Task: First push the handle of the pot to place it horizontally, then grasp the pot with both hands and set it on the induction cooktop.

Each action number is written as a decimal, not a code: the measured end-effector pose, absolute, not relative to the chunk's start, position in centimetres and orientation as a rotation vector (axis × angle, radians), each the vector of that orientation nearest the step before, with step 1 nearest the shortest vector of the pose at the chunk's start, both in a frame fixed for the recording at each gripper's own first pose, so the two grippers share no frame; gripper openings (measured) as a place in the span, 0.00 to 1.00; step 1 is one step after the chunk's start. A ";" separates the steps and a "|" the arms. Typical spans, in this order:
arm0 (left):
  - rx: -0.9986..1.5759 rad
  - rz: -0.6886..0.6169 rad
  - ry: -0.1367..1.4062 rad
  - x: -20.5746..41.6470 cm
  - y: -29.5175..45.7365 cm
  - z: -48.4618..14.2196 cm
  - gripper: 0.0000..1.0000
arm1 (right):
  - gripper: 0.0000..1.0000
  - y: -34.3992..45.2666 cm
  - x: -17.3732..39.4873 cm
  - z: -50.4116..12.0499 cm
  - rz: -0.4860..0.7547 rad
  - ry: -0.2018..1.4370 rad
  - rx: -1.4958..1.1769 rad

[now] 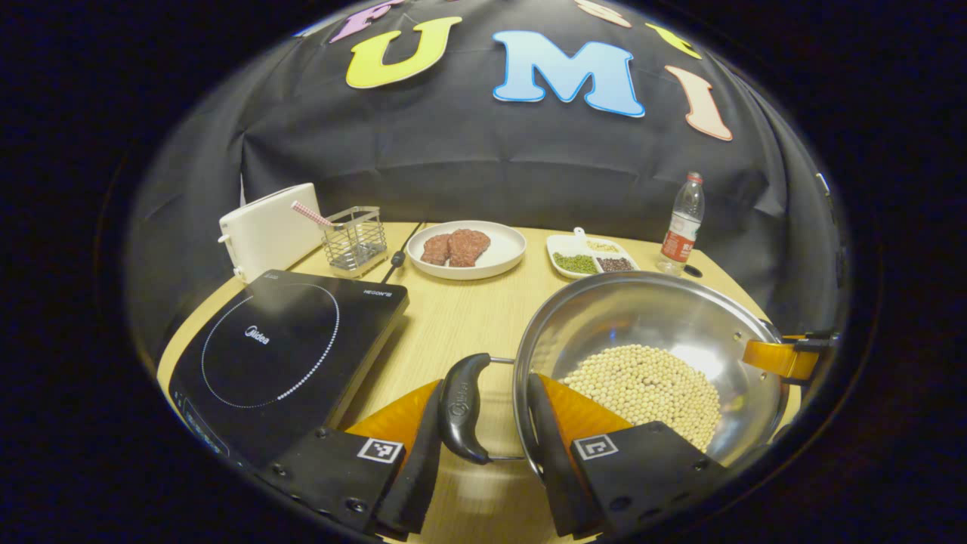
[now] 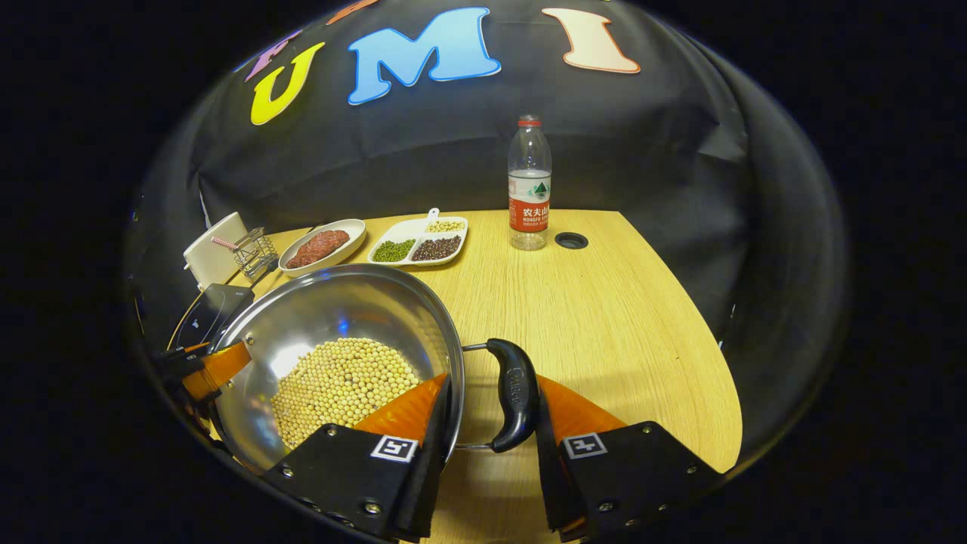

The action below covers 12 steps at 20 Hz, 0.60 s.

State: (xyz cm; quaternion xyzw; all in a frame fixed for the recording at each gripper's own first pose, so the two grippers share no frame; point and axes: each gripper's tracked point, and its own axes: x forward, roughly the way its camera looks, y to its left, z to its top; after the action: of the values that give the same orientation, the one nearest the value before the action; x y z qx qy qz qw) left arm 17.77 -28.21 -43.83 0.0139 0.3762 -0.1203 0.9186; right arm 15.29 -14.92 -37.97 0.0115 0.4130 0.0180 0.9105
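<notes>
Left gripper view first: the left gripper (image 1: pixel 483 446) has its jaws apart, straddling the pot's left handle (image 1: pixel 463 408), with one finger outside the handle and the other over the rim, inside the pot (image 1: pixel 650 332). The pot sits on the table (image 1: pixel 461 317), right of the induction cooktop (image 1: pixel 283 355), full of pale beans (image 1: pixel 642 389). Across the bowl you can spot the other gripper's tip at the far rim.

Right gripper view: same story mirrored. The right gripper (image 2: pixel 491 446) straddles the right handle (image 2: pixel 516 404), jaws apart, one finger inside the rim. The outer finger looks like it's touching the handle, but the fisheye makes that hard to call.

My take: both handles look flat already, so close both grippers evenly on handle plus rim, lift level so the beans don't slide, then carry it left onto the cooktop ring.
</notes>
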 end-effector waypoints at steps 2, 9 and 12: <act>0.035 -0.254 0.763 17.4 -27.8 -42.7 0.63 | 0.55 -14.5 14.9 -37.1 0.035 0.853 0.020; 0.025 -0.274 0.755 16.8 -23.4 -39.5 0.68 | 0.55 -10.5 12.2 -34.0 0.012 0.846 0.021; 0.027 -0.304 0.731 17.4 -21.0 -38.1 0.68 | 0.55 -8.1 11.3 -32.5 -0.018 0.835 0.033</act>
State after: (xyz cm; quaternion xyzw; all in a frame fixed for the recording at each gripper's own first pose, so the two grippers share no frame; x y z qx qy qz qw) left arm 17.44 -20.96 -38.06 0.0130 0.3562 -0.1482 0.9225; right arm 11.29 -8.09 -32.55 0.0159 0.4056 -0.0088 0.9139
